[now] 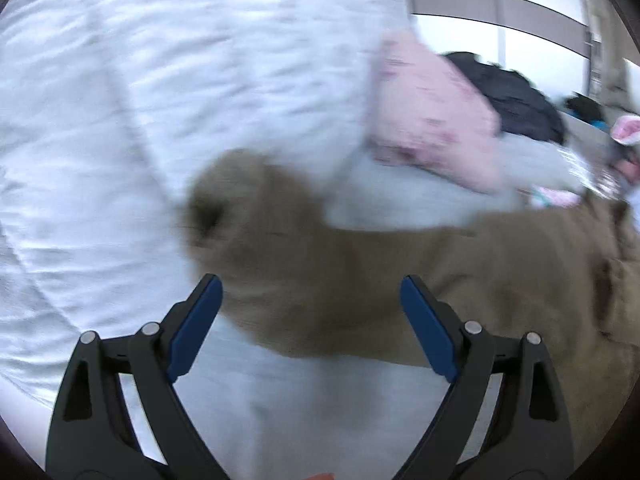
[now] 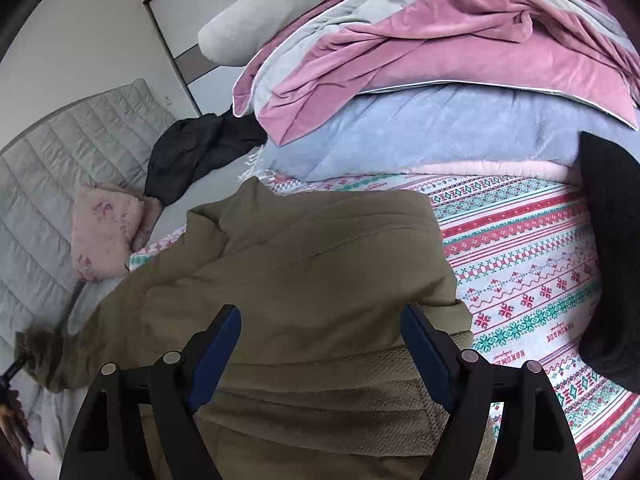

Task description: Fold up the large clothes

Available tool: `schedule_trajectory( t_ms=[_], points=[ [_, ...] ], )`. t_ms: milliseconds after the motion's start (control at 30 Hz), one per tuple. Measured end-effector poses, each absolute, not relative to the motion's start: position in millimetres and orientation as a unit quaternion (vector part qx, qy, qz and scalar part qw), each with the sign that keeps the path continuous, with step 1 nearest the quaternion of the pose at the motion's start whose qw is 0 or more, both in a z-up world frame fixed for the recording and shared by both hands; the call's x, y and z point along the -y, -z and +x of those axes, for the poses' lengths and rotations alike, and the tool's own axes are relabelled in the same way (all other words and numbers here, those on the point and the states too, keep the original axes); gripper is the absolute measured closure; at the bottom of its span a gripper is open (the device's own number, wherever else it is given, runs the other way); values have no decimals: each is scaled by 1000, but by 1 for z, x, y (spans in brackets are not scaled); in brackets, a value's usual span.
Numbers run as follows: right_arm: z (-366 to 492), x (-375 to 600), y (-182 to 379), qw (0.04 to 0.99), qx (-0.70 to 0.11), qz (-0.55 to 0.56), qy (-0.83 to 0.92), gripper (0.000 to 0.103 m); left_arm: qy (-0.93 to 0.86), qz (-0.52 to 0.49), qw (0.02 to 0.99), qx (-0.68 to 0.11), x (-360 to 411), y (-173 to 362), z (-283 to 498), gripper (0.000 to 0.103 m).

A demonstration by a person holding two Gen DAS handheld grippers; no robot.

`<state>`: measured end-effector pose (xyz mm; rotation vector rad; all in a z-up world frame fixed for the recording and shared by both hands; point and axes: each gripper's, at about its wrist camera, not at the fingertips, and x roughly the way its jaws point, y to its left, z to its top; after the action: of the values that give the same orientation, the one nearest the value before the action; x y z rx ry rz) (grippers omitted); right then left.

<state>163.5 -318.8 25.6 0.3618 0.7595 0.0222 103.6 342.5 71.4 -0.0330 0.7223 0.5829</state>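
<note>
Bed with a patterned red-and-teal striped blanket (image 2: 532,248), piled pink and blue quilts (image 2: 420,92) at the back. Olive-brown padded coat (image 2: 320,256) spread across it, one sleeve (image 1: 256,216) stretched onto white bedding (image 1: 120,120). Left gripper (image 1: 311,304) spread wide over that sleeve, blurred. Right gripper (image 2: 320,332) spread too, above the coat's body, pinching nothing.

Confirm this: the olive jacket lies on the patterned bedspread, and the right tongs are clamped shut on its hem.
Not quite. In the right wrist view the right tongs are open above the olive jacket, gripping nothing. The jacket does lie on the patterned bedspread.
</note>
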Motion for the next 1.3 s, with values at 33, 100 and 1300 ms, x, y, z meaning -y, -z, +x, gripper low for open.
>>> schedule_trajectory(
  t_ms=[33,100,1300],
  points=[
    [163,318,-25,913,-369,175,-12,20,-290,-19,891,-350,-356,-69,104,13],
    [164,316,-24,912,-372,174,-13,20,-305,-24,882,-358,-382,-65,108,13],
    [165,331,-21,896,-385,219,-37,20,202,-92,904,-365,37,-133,235,72]
  ],
)
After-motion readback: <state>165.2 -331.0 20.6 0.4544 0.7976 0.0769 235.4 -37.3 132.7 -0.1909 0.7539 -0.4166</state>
